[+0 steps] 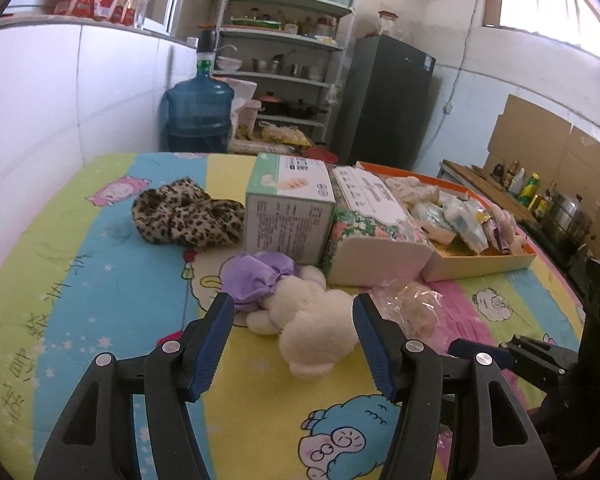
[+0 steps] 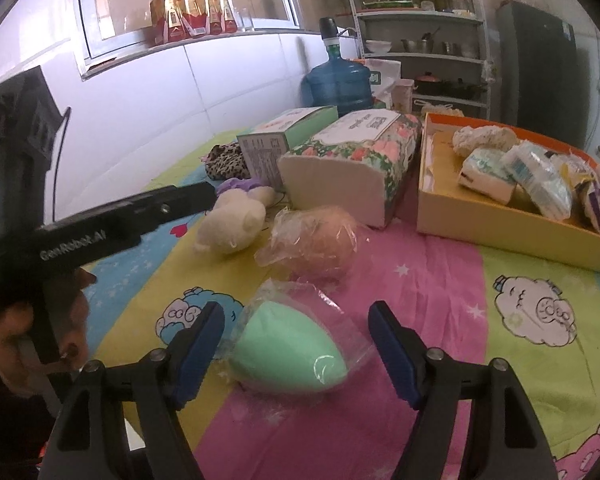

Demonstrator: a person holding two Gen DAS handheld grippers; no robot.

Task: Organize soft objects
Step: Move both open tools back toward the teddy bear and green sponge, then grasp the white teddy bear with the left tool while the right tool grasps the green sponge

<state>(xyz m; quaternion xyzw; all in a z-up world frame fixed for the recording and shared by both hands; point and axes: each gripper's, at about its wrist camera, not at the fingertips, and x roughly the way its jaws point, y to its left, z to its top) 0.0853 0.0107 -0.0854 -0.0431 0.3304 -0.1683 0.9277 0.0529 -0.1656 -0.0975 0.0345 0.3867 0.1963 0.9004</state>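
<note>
Okay, left wrist view: left gripper [image 1: 294, 330] spread wide, nothing clamped. White plush toy [image 1: 314, 330] lies on the cartoon sheet [image 1: 100, 280] between the fingers, purple cloth [image 1: 256, 280] touching its far side. Judging it light and squashy; grab the round body, not the thin limbs.

Right wrist view: right gripper [image 2: 296, 334] stands apart either side of the green sponge egg [image 2: 286, 354], pads not touching. Egg sits in a loose clear wrapper (slippery film, likely to slide). Squeeze across the fat middle. Orange box [image 2: 500, 232] with sorted soft packs is well beyond.
</note>
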